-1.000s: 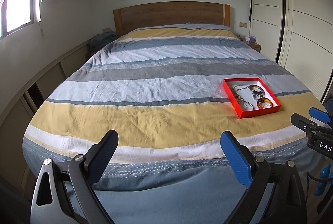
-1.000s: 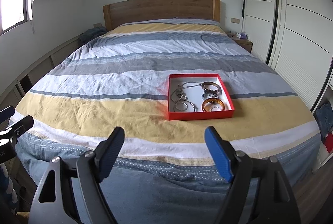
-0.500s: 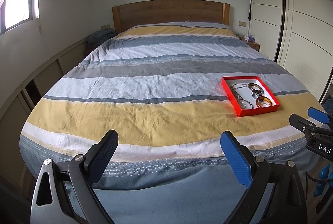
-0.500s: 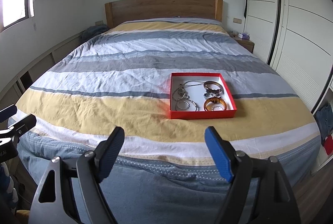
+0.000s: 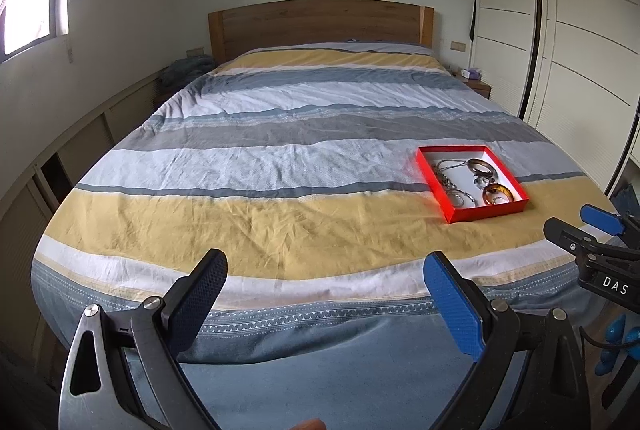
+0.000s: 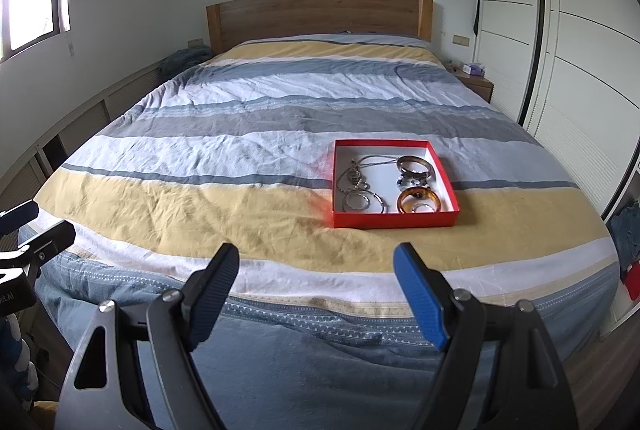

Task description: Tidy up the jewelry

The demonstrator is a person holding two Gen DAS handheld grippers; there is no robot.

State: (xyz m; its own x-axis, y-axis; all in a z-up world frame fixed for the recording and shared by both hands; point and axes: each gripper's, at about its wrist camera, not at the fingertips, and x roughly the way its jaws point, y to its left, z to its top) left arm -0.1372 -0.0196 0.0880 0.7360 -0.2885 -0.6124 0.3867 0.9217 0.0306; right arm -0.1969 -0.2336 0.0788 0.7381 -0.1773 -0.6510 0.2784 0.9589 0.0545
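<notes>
A red shallow box point(image 6: 394, 219) with a white inside lies on the striped bed point(image 6: 240, 166) near its foot, right of centre; it also shows in the left wrist view point(image 5: 486, 214). In it lie an amber bangle point(image 6: 419, 200), a dark bangle point(image 6: 416, 164), silver rings point(image 6: 366, 201) and a tangled chain necklace point(image 6: 354, 174). My right gripper point(image 6: 316, 270) is open and empty at the foot of the bed, short of the box. My left gripper point(image 5: 324, 280) is open and empty, well left of the box.
A wooden headboard point(image 6: 320, 12) stands at the far end. White wardrobe doors point(image 6: 580, 30) line the right side. A bedside table point(image 6: 474, 80) stands at the far right, low cabinets point(image 6: 80, 122) run along the left wall.
Both grippers have shifted slightly relative to the bed, so the box sits a little differently in each view. Both stay open and empty.
</notes>
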